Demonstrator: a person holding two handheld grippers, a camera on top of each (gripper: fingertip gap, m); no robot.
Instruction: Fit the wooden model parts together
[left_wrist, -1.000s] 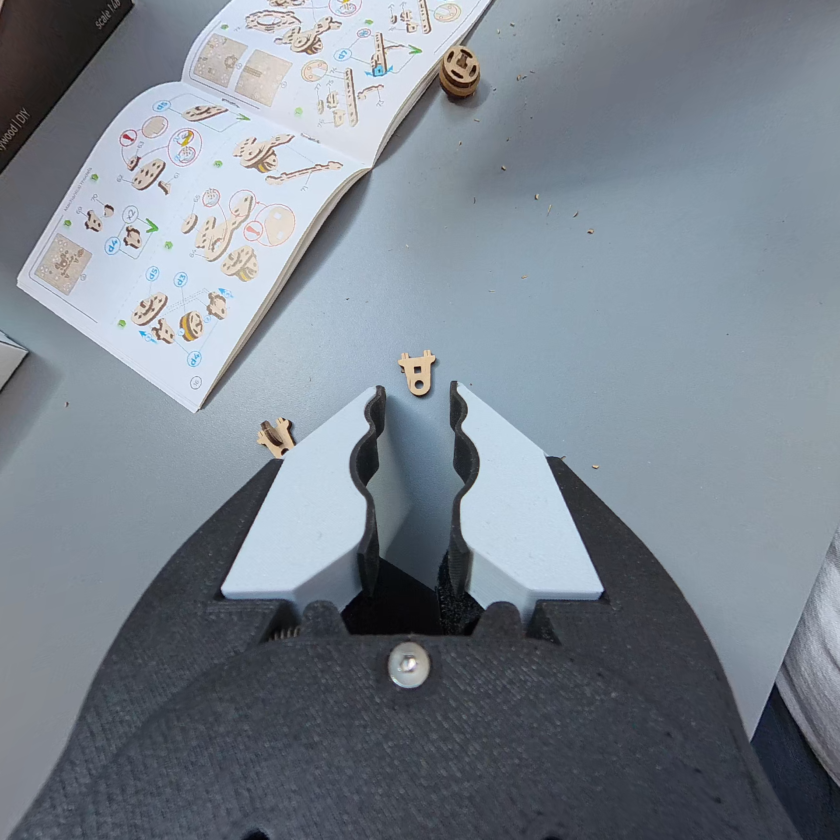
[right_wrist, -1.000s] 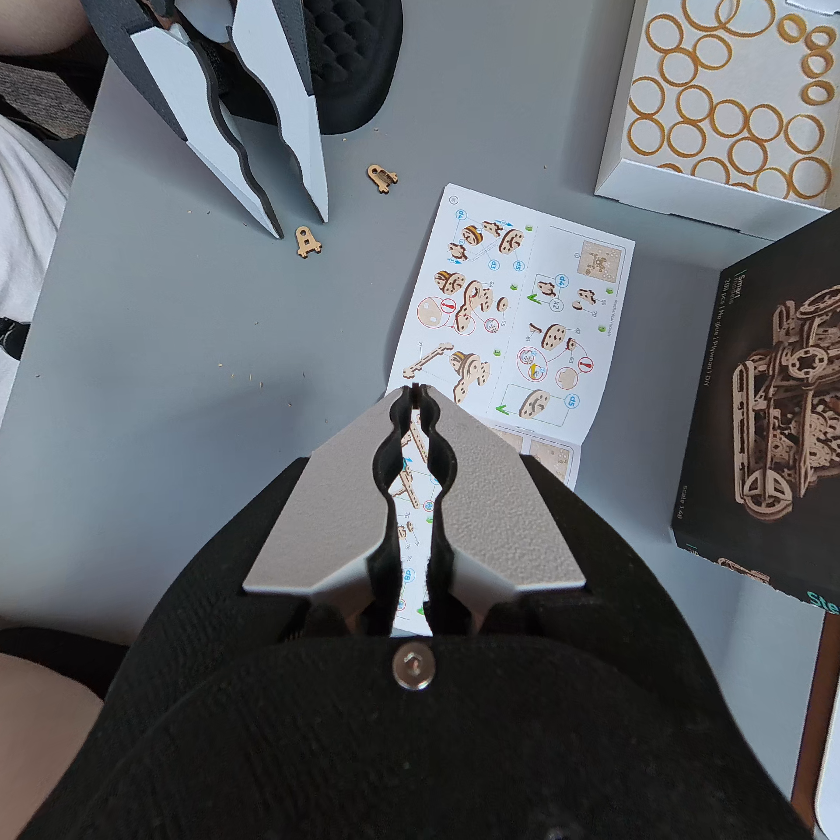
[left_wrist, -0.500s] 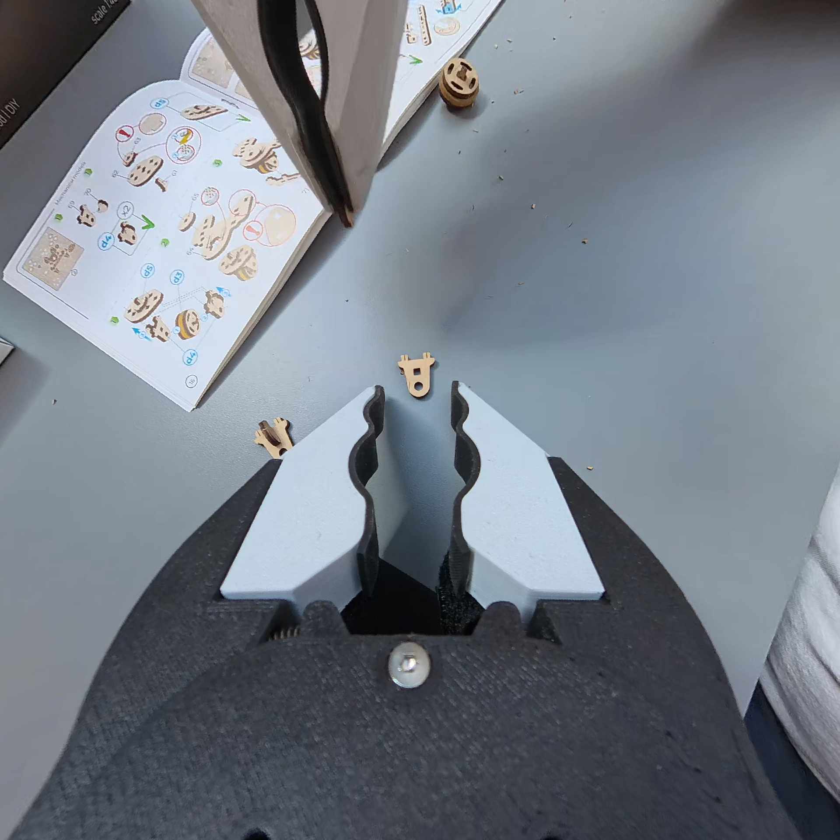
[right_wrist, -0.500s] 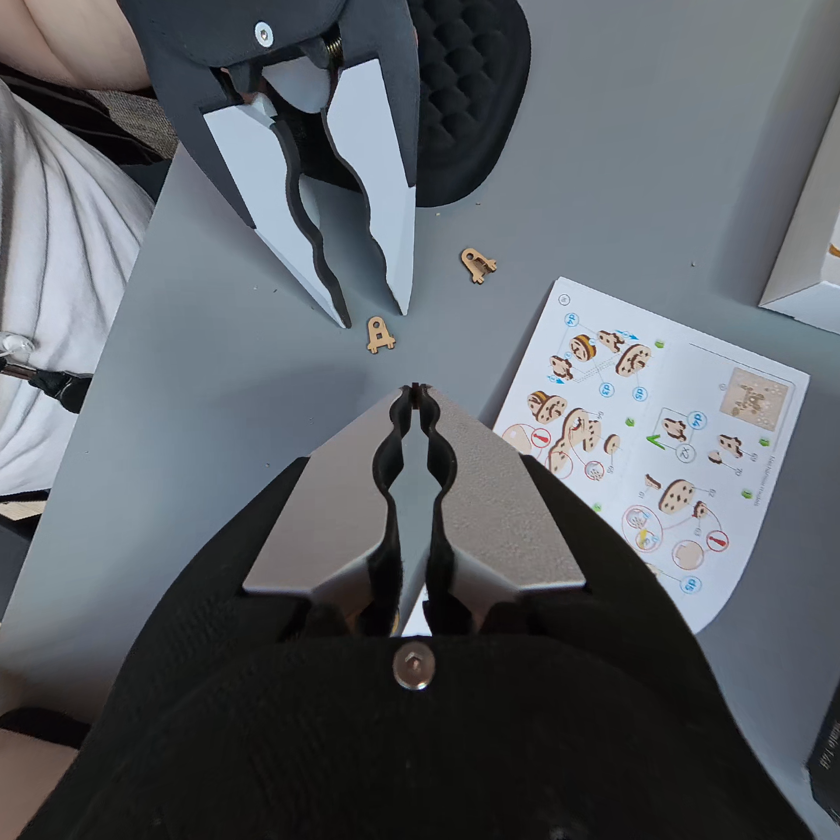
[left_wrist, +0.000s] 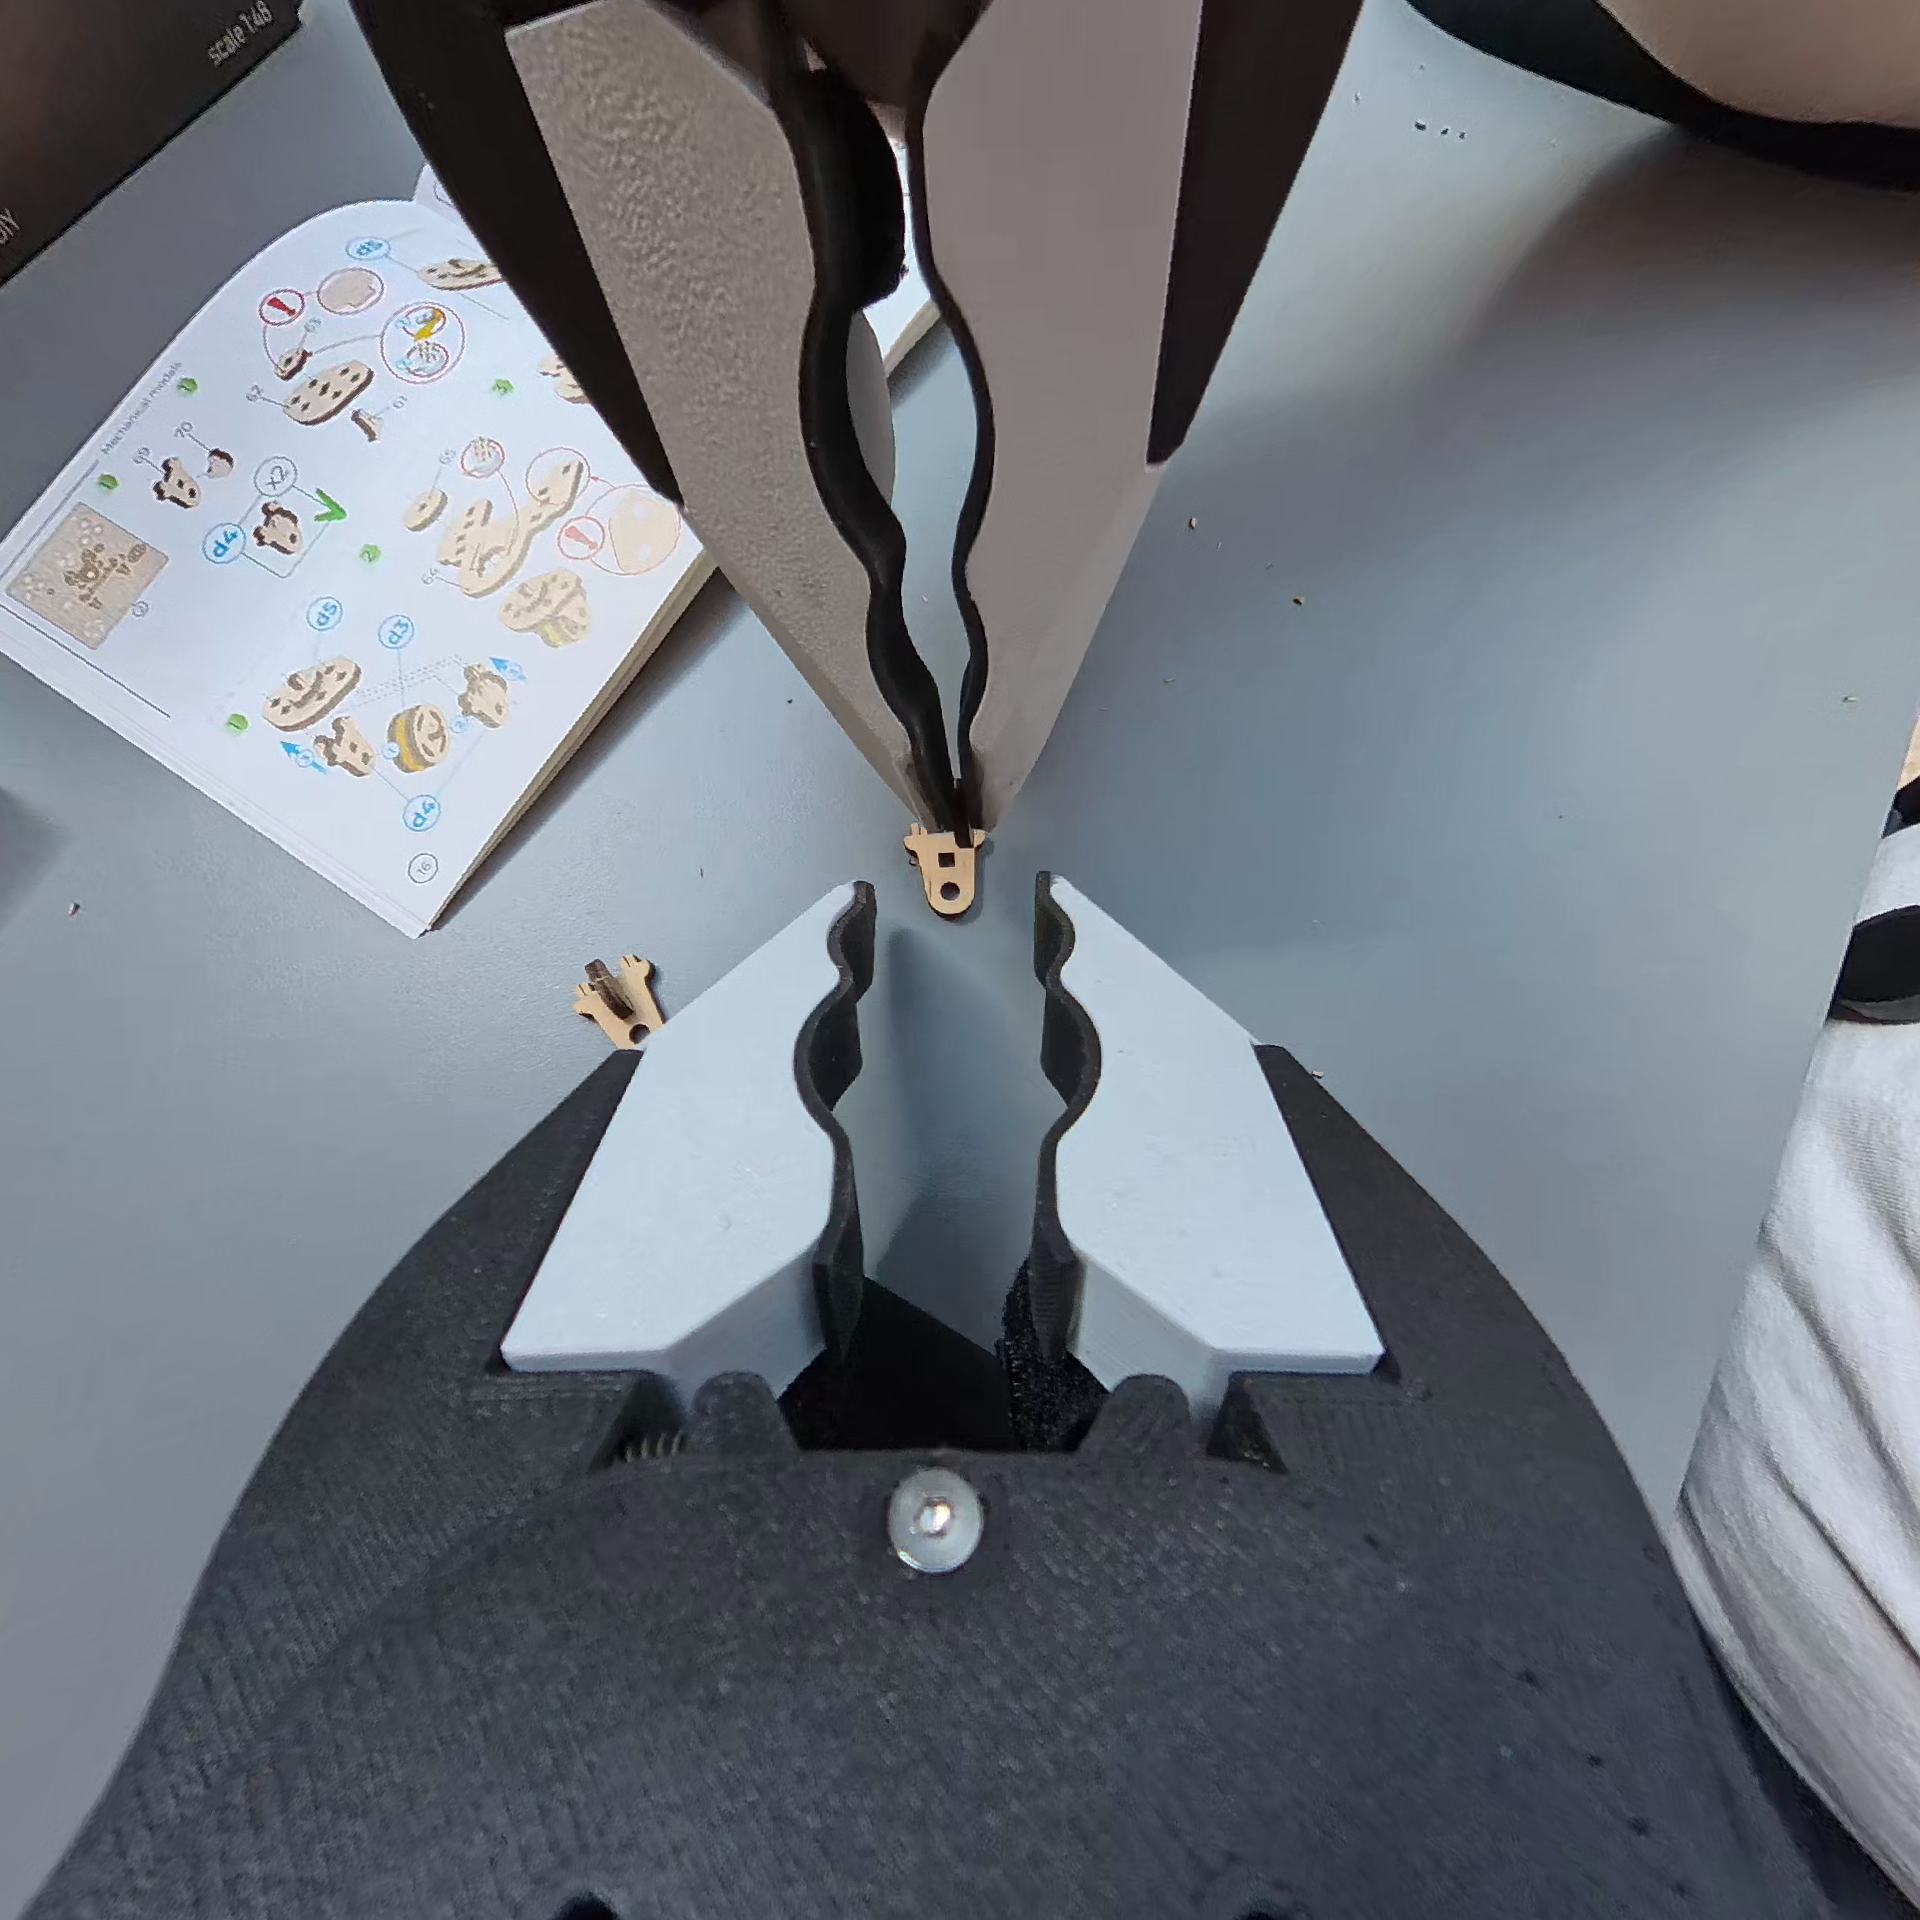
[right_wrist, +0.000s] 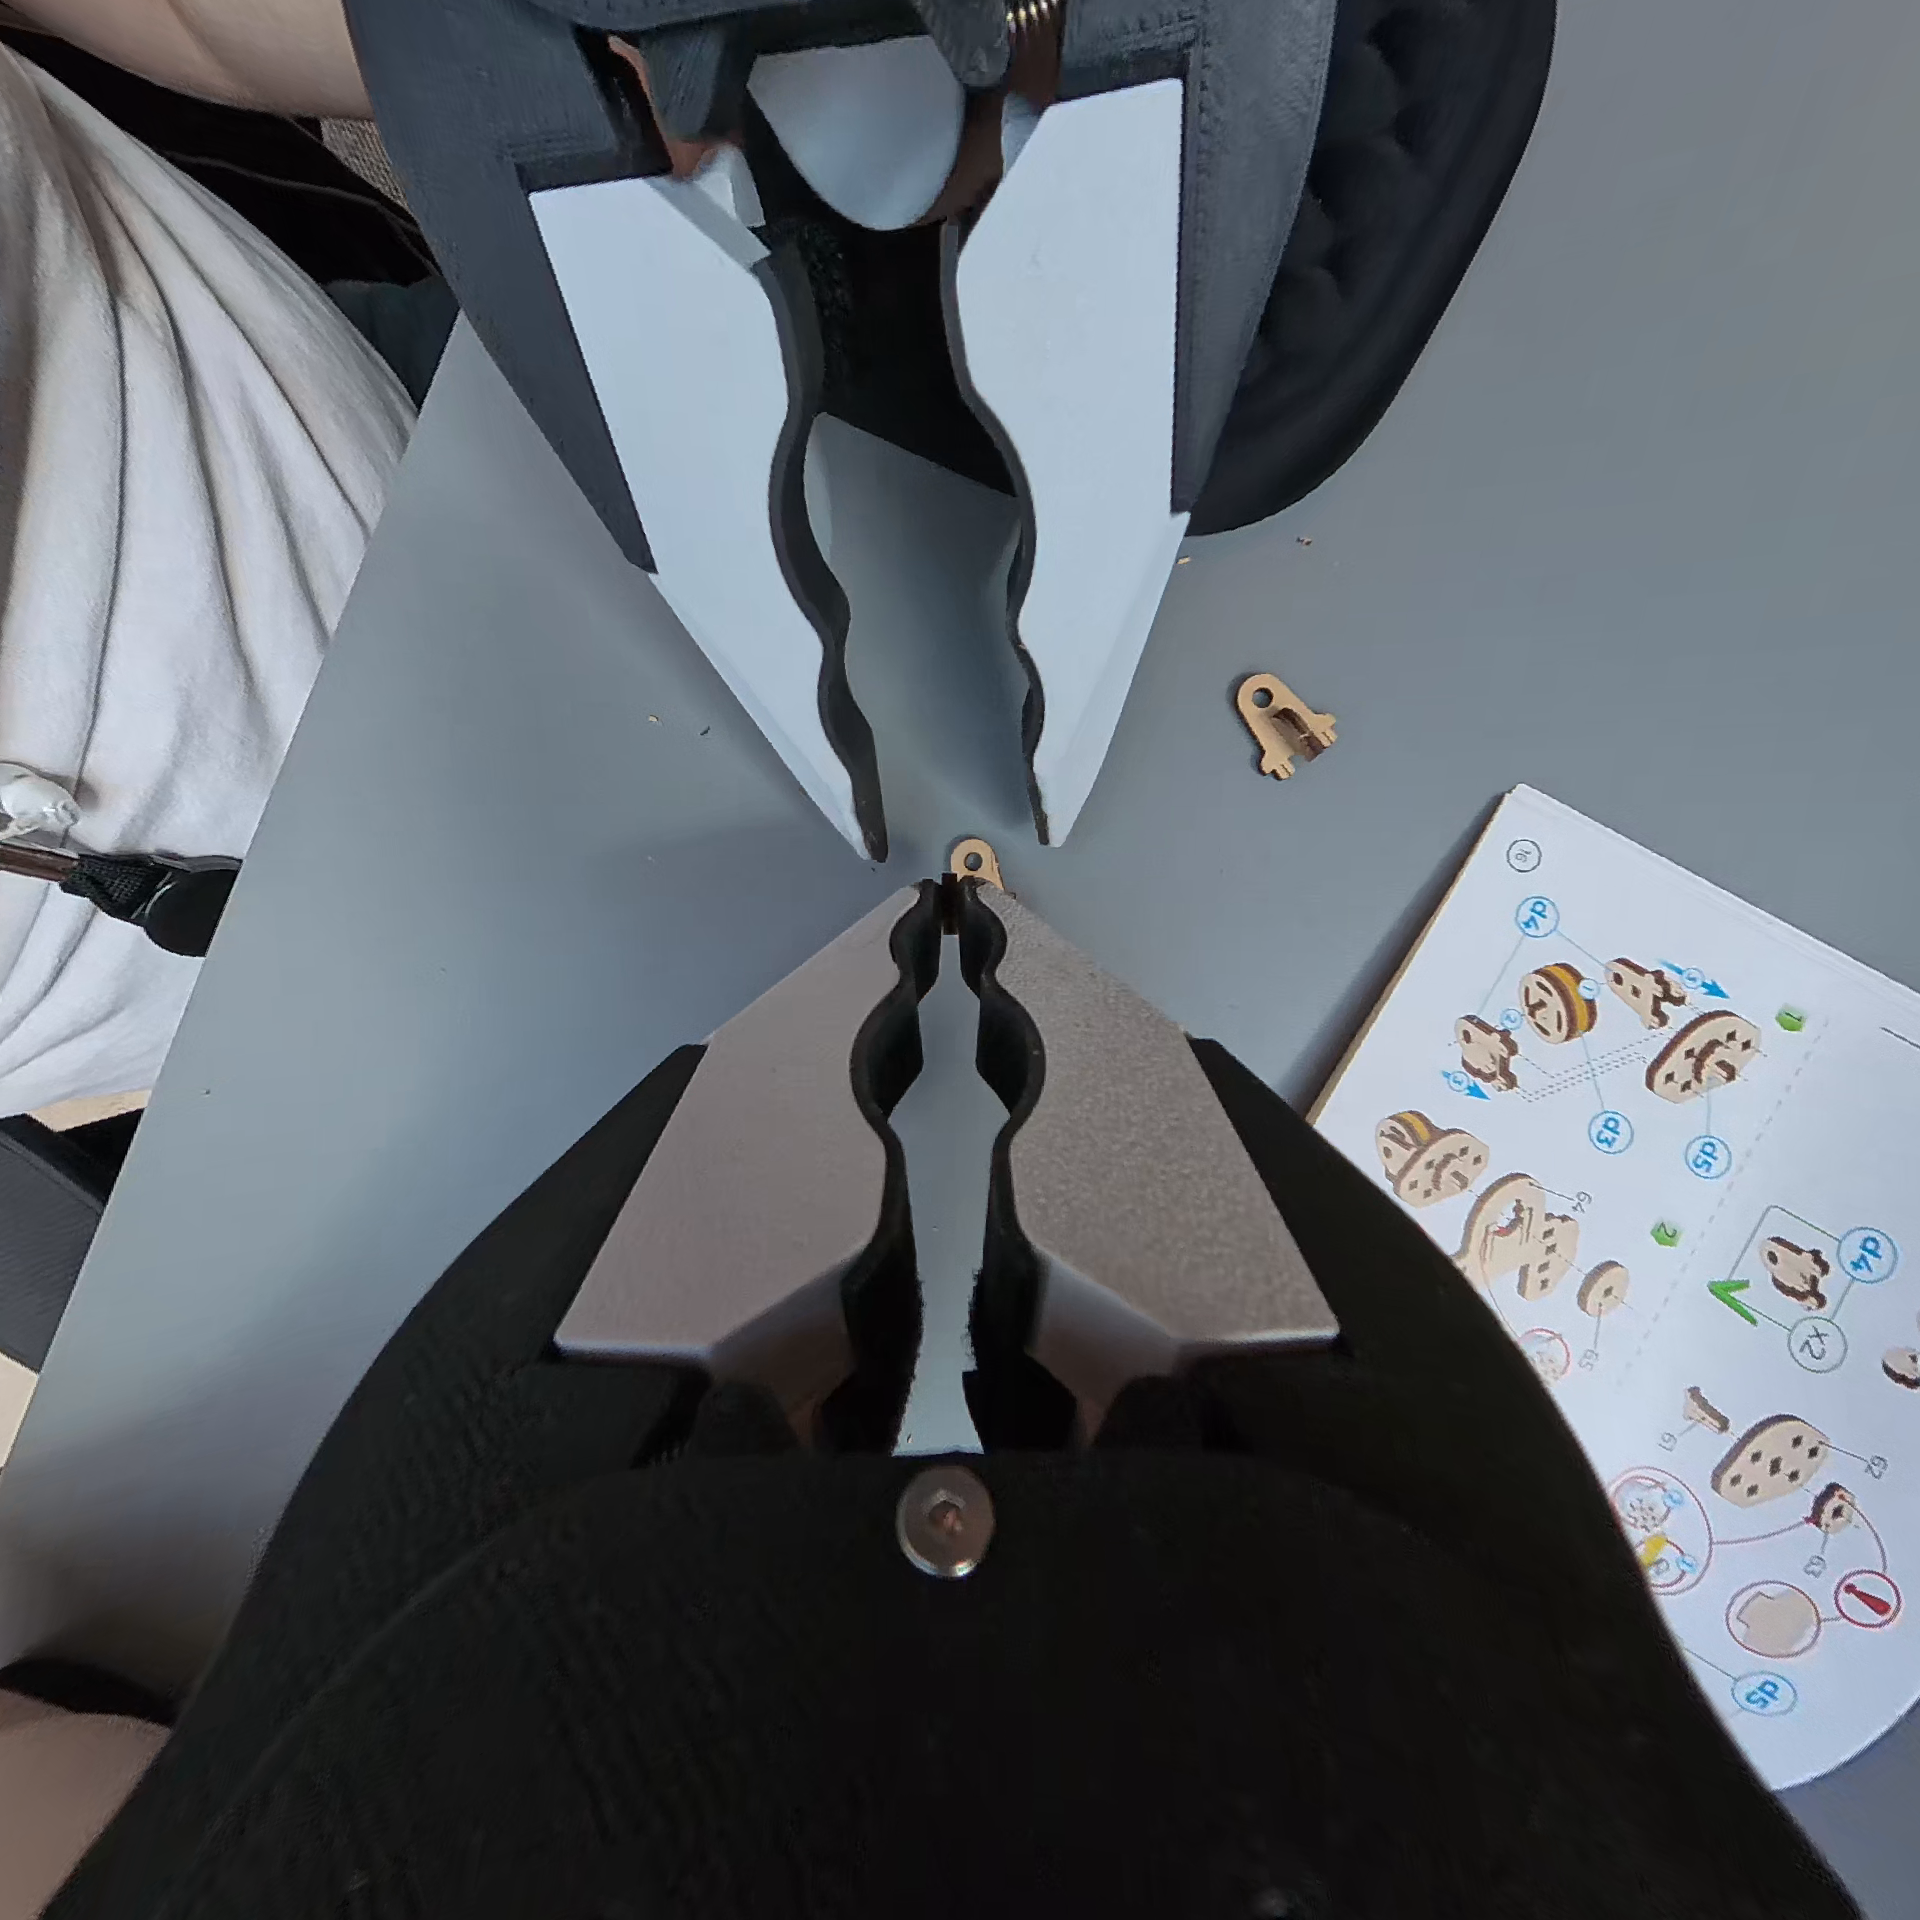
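Note:
A small flat wooden part with a round hole lies on the grey table; in the right wrist view only its holed end shows. My right gripper points down at it, jaws nearly together, tips pinching its pronged end; it also shows in the left wrist view. My left gripper is open and empty, its tips just either side of the part's holed end, facing the right gripper. A second wooden part lies loose beside the left gripper.
An open instruction booklet lies beside the parts. A black box corner is beyond it. A black foam pad lies behind the left gripper. A person in white clothing is at the table edge.
My right gripper has come from over the booklet to the small wooden part and set its tips on it. My left gripper has stayed open in place.

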